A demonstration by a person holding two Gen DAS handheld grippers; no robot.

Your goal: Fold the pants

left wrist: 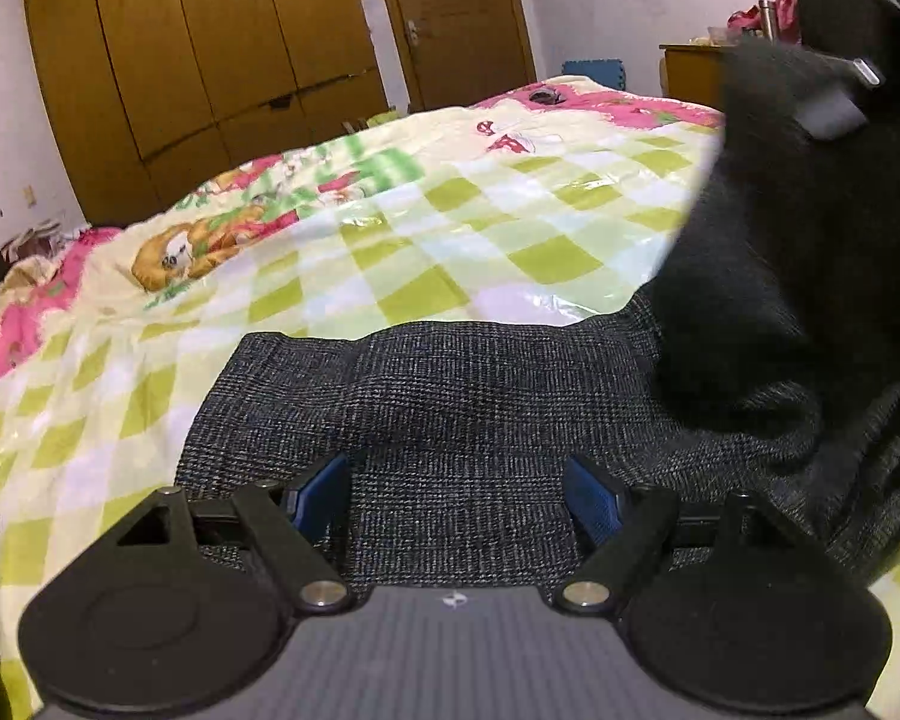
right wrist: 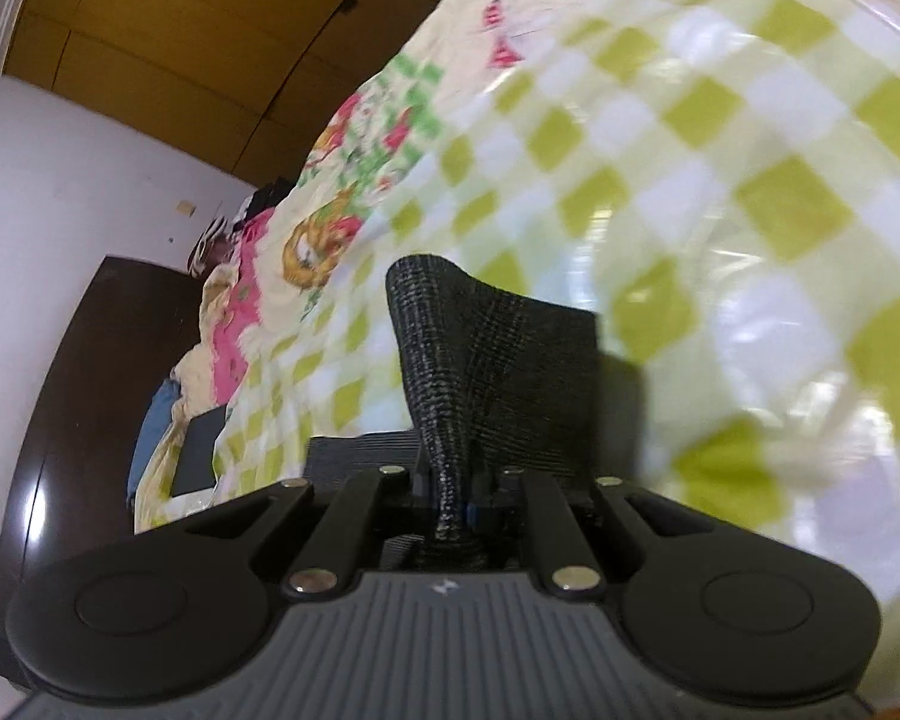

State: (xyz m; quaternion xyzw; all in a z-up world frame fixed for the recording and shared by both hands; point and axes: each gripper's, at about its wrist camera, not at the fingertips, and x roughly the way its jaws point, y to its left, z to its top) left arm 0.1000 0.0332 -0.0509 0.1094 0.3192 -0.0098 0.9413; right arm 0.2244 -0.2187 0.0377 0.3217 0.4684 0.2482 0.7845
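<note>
- The left tongs (left wrist: 456,495) sit wide open and empty, blue pads (left wrist: 594,501) splayed low over the dark knit pants (left wrist: 450,396) spread on the bed (left wrist: 390,228).
- The right tongs (right wrist: 450,498) are clamped tight on a gathered edge of the pants, the cloth fanning out ahead of the fingers above the checked sheet.
- In the left view, the right tongs (left wrist: 834,102) appear high at the right, a dark fold of the pants hanging from them down to the flat part.
- Risk: the pinch looks narrow, holding only a bunched strip; a quick swing could let the cloth slip free and the fold collapse.
- Risk: with nothing pinning the flat part, dragging the lifted end over may slide the whole garment on the glossy sheet and skew the fold.
- Pose: the right tongs are held high and rolled sideways, the room tilting steeply in their view; the left ones are level, close over the fabric, pointing up the bed toward the wardrobe (left wrist: 210,48).
</note>
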